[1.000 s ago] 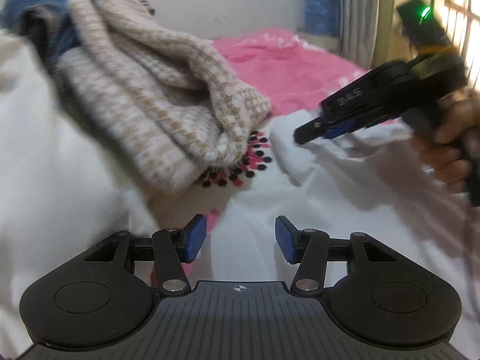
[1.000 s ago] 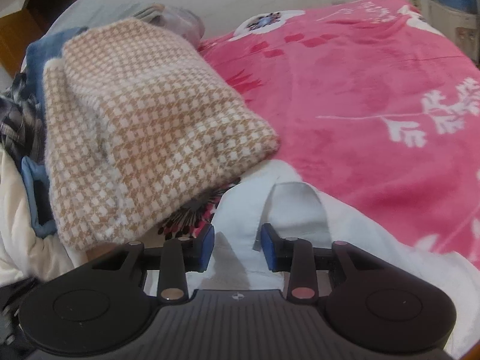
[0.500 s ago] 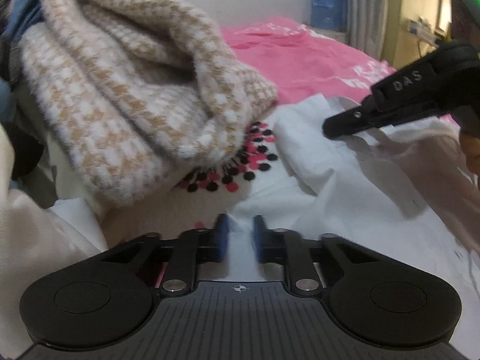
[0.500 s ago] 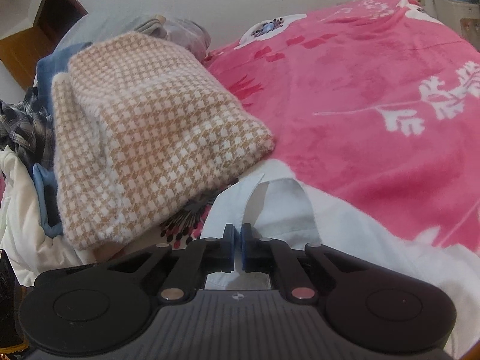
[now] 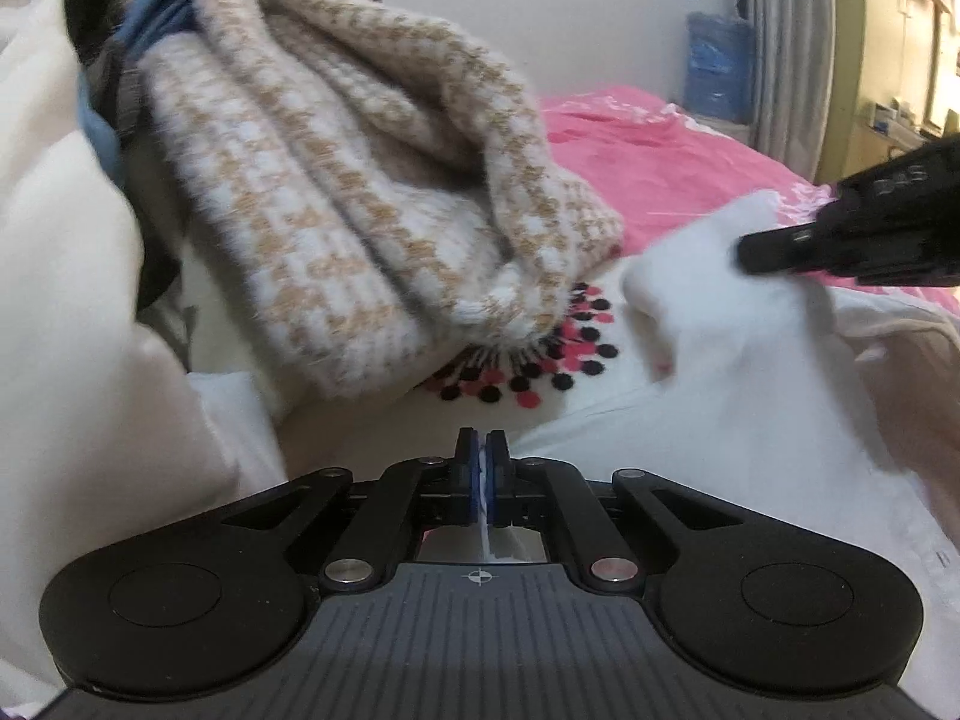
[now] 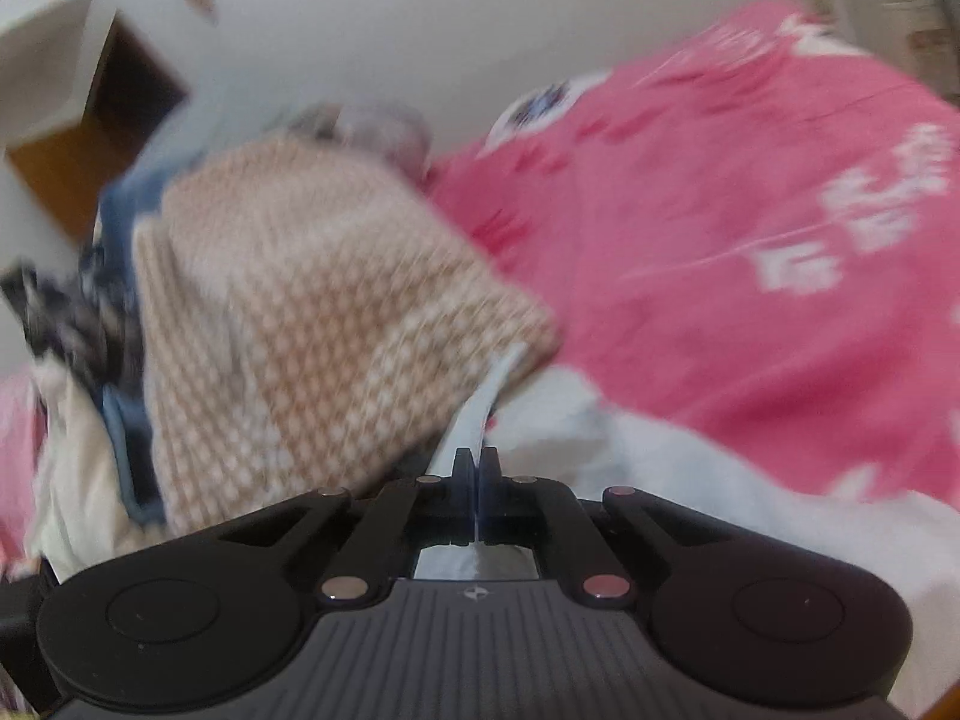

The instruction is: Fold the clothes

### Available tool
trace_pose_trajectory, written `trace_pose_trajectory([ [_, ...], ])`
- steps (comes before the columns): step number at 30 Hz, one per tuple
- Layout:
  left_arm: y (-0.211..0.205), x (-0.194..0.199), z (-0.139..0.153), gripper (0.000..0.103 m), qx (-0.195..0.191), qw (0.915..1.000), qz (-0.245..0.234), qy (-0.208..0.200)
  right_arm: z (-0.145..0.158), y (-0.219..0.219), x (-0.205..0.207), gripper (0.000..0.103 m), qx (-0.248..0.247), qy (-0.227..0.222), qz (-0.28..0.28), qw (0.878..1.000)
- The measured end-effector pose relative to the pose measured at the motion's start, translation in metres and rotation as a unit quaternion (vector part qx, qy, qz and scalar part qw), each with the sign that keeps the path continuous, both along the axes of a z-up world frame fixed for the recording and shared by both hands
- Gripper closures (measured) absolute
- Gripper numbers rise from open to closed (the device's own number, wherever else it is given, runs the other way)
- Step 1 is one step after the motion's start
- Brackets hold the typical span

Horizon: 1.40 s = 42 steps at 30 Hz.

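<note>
Left tool [image 5: 482, 456] and right tool [image 6: 476, 474] are each clamped on an edge of the white garment [image 5: 720, 420], which lies on the pink bed [image 5: 660, 168]. The houndstooth sweater [image 5: 360, 210] beyond overlaps it; lifting risks dragging that pile over.

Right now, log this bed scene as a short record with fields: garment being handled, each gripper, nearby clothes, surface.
garment: white thin cotton garment, spread on the bed, one edge lifted
left gripper: shut, white fabric pinched between its fingers
right gripper: shut on a pale strip of the same garment; view blurred
nearby clothes: beige-and-white houndstooth knitted sweater, folded, on a pile of other clothes
surface: pink fleece blanket with white print
fold state: not yet folded
</note>
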<state>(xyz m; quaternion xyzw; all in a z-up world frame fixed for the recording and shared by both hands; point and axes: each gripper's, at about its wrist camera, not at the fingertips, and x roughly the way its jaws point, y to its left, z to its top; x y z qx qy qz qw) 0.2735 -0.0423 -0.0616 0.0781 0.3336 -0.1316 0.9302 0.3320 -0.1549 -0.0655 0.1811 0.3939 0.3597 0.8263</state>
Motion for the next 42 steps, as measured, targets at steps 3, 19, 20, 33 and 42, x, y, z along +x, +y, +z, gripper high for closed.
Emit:
trace_pose_trajectory([
  [3,0.0,-0.001,0.0,0.103,0.0,1.0,0.004,-0.003,-0.003,-0.011,-0.003,0.103,0.0,-0.011,-0.018,1.0],
  [19,-0.004,0.003,-0.005,0.1,0.018,0.9989,0.04,0.019,-0.035,0.045,0.014,0.101,-0.08,-0.039,-0.005,0.996],
  [20,-0.004,0.003,-0.005,0.098,0.017,0.9989,0.04,0.021,-0.034,0.044,0.015,0.099,-0.078,-0.033,-0.008,0.996],
  [33,-0.006,-0.026,0.03,0.044,-0.005,0.9993,0.03,0.022,0.033,-0.004,-0.022,0.057,-0.047,-0.058,-0.062,0.995],
  [42,0.019,-0.098,0.091,0.024,-0.001,0.9992,0.022,-0.033,0.097,-0.065,-0.089,0.057,-0.021,-0.077,-0.097,0.992],
])
